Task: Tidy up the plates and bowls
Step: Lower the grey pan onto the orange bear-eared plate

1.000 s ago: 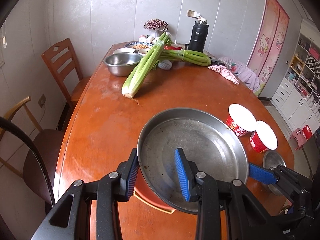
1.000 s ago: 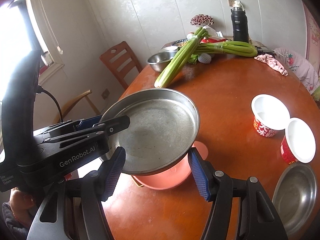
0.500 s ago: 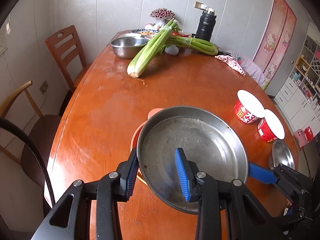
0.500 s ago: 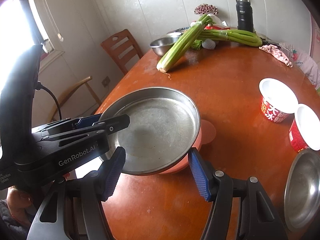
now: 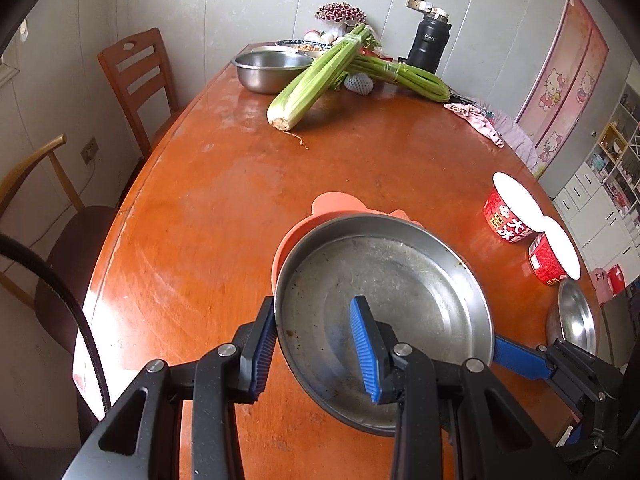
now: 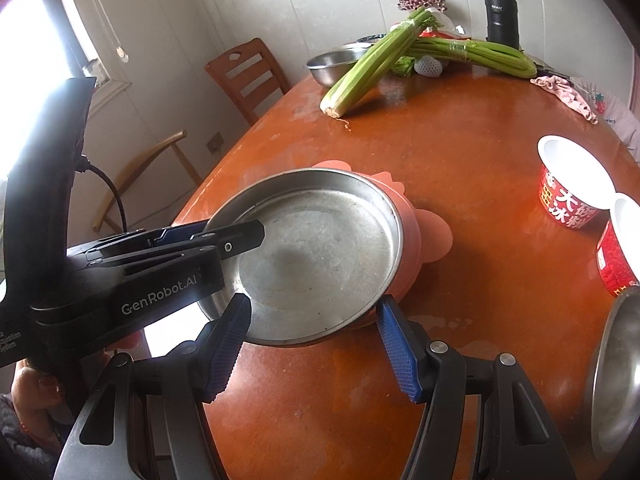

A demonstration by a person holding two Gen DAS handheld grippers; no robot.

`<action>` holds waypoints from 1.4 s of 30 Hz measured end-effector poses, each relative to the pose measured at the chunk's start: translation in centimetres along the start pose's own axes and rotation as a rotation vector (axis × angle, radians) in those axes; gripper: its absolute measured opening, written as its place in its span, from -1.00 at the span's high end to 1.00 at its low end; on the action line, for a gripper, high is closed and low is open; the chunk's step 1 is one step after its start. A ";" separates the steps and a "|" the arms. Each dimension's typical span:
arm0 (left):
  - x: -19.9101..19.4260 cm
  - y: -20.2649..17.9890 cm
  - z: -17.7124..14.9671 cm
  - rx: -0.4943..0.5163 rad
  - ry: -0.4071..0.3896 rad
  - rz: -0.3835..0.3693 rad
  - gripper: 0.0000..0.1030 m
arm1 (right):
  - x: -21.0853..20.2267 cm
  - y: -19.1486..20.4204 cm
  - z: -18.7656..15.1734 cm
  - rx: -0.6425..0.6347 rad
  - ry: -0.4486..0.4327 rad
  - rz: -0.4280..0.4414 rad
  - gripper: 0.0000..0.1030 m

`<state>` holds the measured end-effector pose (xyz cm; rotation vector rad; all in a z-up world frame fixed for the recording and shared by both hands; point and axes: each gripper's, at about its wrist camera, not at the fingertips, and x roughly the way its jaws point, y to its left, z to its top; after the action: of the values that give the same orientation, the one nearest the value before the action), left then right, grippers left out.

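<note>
Item: steel plate (image 5: 384, 300), held level over the pink bowl (image 5: 296, 236) on the surface (image 5: 200, 220), nearly seated. Left claw (image 5: 314, 354) was clamped on its near-left rim. Right claw (image 6: 316, 344) stood part-open, cradling the near-right rim; pad contact unclear. Bowl lay directly below the plate, forward of both claws.
</note>
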<state>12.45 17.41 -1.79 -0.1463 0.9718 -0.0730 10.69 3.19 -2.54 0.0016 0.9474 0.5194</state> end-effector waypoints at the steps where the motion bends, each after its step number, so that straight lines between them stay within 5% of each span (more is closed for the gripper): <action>1: 0.1 0.0 0.1 0.000 0.002 -0.001 0.30 | 0.2 0.0 0.1 -0.001 0.000 0.000 -0.30; 42: 2.8 0.8 1.4 -0.016 0.044 -0.011 0.30 | 2.0 0.4 0.4 -0.032 0.014 -0.057 -0.29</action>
<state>15.18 17.93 -3.44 -0.1656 1.0160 -0.0792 11.75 4.49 -3.76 -0.0580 0.9501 0.4822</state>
